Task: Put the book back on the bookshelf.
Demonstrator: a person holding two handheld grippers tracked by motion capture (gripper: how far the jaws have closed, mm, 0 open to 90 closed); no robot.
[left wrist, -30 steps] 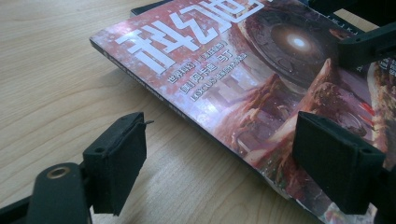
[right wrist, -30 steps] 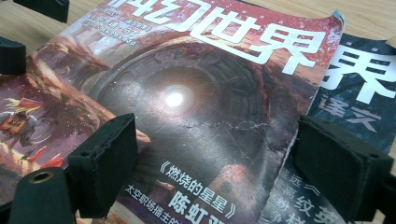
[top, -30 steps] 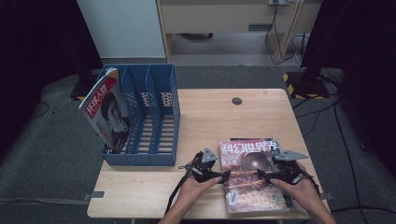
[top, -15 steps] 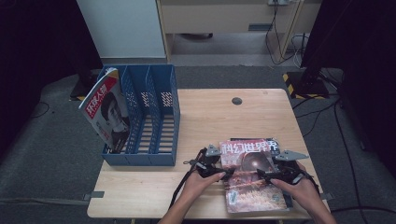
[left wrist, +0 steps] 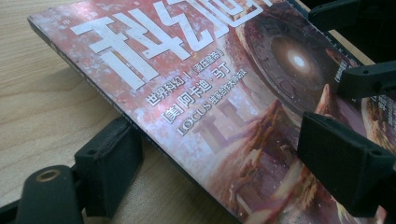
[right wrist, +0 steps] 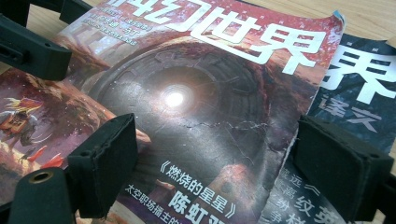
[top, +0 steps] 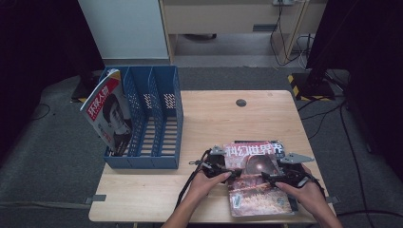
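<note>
Magazine (top: 254,178) lies flat between both grippers, long axis running away from the person. Left gripper (top: 229,174) straddles its left edge, jaws apart, one under, one over. Right gripper (top: 264,177), jaws wide, hovers over the cover.

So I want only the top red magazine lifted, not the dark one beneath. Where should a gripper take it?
Take the red magazine by its left long edge, coming in level from the left. In the left gripper view that edge stands slightly off the table, letting one jaw slide under. On the right, the dark magazine lies beneath.
</note>
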